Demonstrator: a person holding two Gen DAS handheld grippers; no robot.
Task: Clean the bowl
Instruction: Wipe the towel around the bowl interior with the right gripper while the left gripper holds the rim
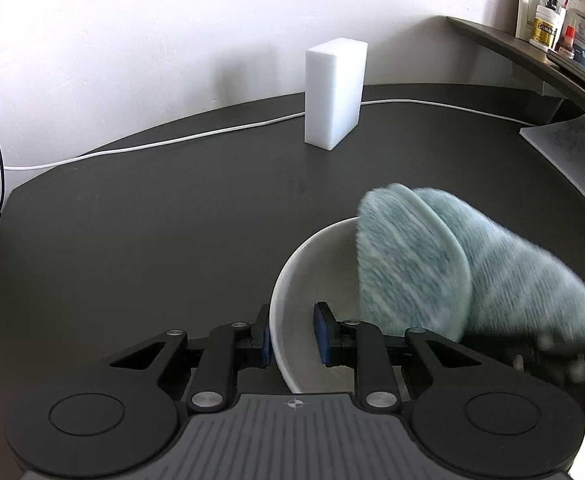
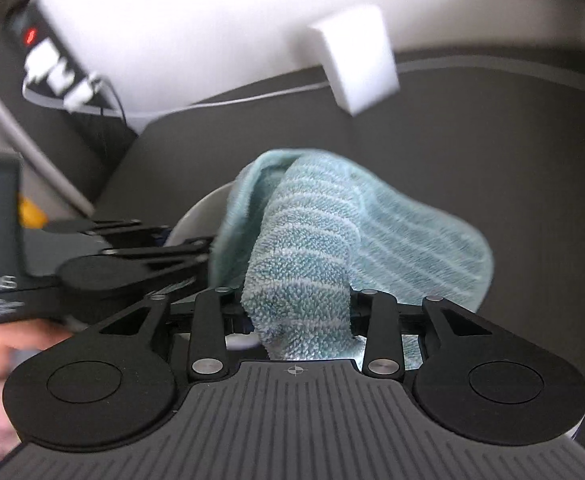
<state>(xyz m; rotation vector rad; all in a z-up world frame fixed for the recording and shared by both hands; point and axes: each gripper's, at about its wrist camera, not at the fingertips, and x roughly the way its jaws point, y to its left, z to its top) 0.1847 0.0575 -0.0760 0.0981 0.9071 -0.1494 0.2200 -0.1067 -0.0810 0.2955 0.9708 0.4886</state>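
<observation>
Two tools grip bowl (image 1: 304,280) and cloth (image 2: 304,280).

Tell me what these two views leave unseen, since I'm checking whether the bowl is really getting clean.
- Bowl interior: left wrist view, the cloth hides most of it; dirt cannot be judged.
- Bowl's near rim: left wrist view, behind the left gripper.
- Bowl: right wrist view, only a sliver shows past the cloth.
- Right gripper pads: right wrist view, buried in cloth.
- Jar labels on the shelf: left wrist view, too small.
</observation>
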